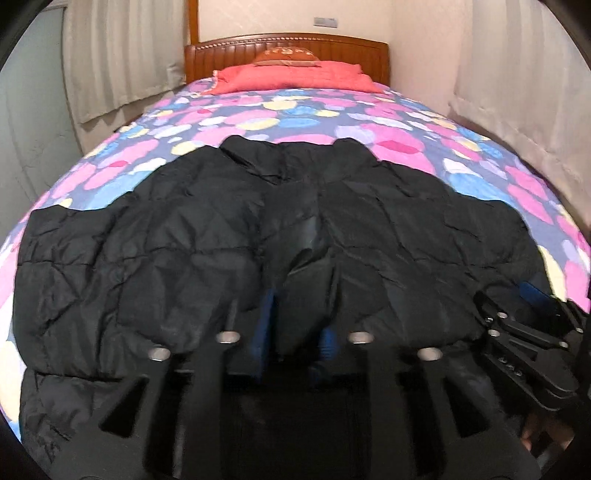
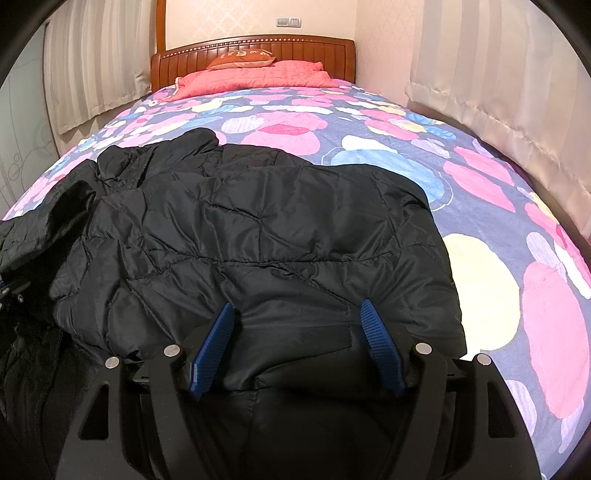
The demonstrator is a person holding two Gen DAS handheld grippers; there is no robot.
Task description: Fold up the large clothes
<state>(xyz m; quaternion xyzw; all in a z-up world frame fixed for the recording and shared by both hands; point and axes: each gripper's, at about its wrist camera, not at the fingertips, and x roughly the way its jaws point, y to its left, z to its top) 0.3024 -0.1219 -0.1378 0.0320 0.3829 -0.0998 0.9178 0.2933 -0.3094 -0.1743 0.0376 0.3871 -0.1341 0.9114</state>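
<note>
A bed (image 2: 369, 122) with a carved wooden headboard (image 2: 255, 48) fills a narrow room with cream walls; pale pleated curtains (image 2: 491, 85) hang along both long sides, and a switch plate (image 2: 289, 22) sits on the wall above the headboard. The bedspread (image 1: 258, 118) is smooth cotton printed with overlapping pink, blue and yellow rounded patches on a grey-violet ground. At the head edge lie a quilted coral blanket (image 2: 251, 77) and an orange cushion (image 2: 242, 58) with pale lettering.

A black jacket (image 2: 258, 236), of glossy quilted padding stitched in angular panels, is spread across the foot edge of the bed, wrinkled and puffy, its collar end pointing toward the headboard.

The left gripper (image 1: 295, 295) angles down over the jacket's middle near the foot edge. A ridge of dark fabric stands between its blue pads; the picture is blurred and does not show whether the pads press on it.

The right gripper (image 2: 297, 343) angles down at the jacket's foot-edge hem near the bed's right side. Its ribbed blue pads (image 2: 216, 347) stand wide on either side of a bulge of padded fabric; contact cannot be judged.
</note>
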